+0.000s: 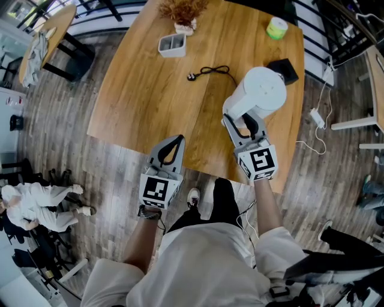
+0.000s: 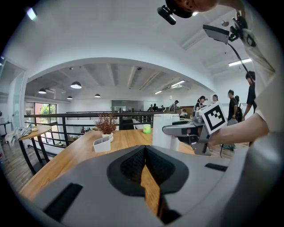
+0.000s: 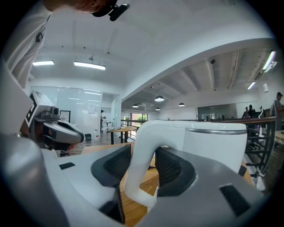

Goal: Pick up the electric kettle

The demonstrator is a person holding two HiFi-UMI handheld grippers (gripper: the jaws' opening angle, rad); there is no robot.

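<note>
Your right gripper [image 3: 144, 163] has its jaws spread wide, one on each side of the kettle's white handle [image 3: 143, 146]. The ribbed pads lie close along the handle, but no squeeze shows. I read this as a bracket, not a grip. Your left gripper [image 2: 145, 154] has its jaws together, with only a thin slit between the pads, table wood showing through it, and nothing held. In the head view it hangs over the table's near edge, to the left of the kettle and well apart from it.

The kettle [image 1: 262, 89] is white with its lid on. It appears to stand upright on the wooden table [image 1: 144, 84], toward the near right side, handle turned toward you. Just beyond it lies a black block [image 1: 283, 70], possibly its base — too small to tell. A black cord [image 1: 211, 71] with a plug lies on the wood to the kettle's left, apart from it. Farther off are a white tray [image 1: 172, 45], a dried plant [image 1: 183, 12] and a green roll [image 1: 276, 27].

Progress, as a judgement: the reach is done and the handle is lined up between your right jaws. What is left is the whole of the pick — close firmly on the handle, then lift straight up. Expect the body to hang heavy off the handle, so seat it deep between the pads.
</note>
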